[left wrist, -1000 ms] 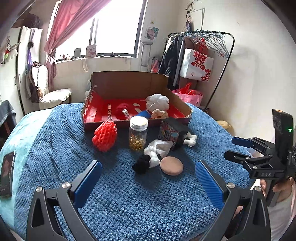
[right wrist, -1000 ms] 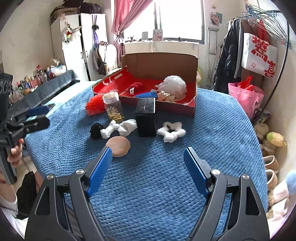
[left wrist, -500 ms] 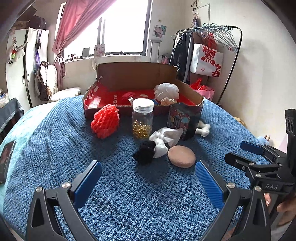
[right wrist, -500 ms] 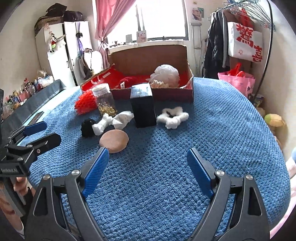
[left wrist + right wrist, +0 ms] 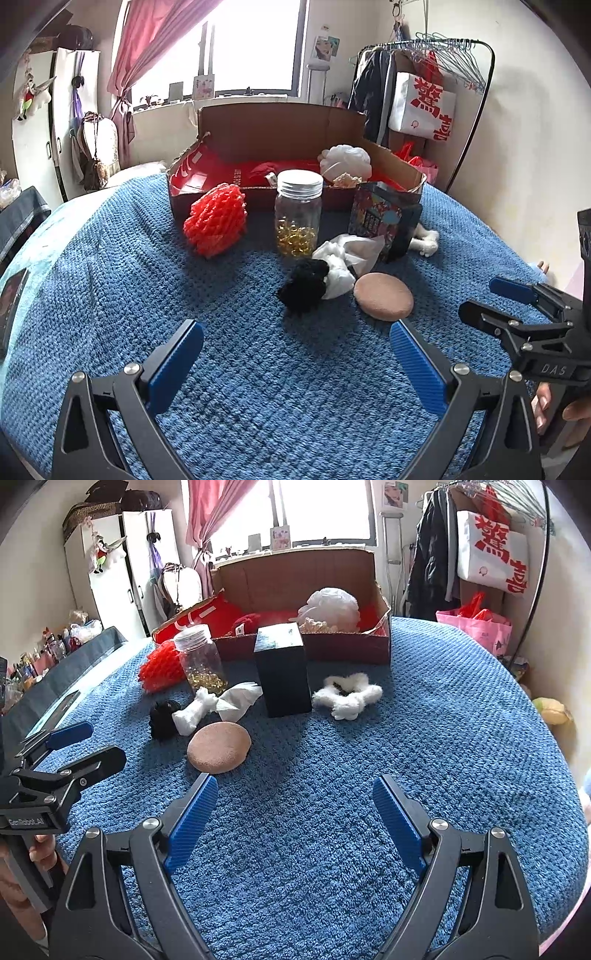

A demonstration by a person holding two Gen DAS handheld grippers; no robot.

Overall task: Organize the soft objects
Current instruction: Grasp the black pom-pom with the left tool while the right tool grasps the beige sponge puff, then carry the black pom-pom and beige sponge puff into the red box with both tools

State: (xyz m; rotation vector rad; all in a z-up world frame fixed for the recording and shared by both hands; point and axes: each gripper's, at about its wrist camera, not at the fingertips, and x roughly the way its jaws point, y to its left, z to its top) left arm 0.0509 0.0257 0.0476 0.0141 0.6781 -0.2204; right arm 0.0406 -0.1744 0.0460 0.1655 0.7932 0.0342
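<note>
On the blue blanket lie a tan round puff, a black scrunchie, a white cloth bow, a white fluffy scrunchie and a red mesh foam piece. The open cardboard box behind them holds a white bath pouf and red items. My left gripper is open and empty, just short of the black scrunchie. My right gripper is open and empty, just short of the puff.
A glass jar of golden capsules and a dark upright box stand among the soft things. A clothes rack stands at the back right. A phone lies at the left edge.
Both grippers have moved forward and lower toward the objects, which now look larger and nearer. Both stay open. No object has moved.
</note>
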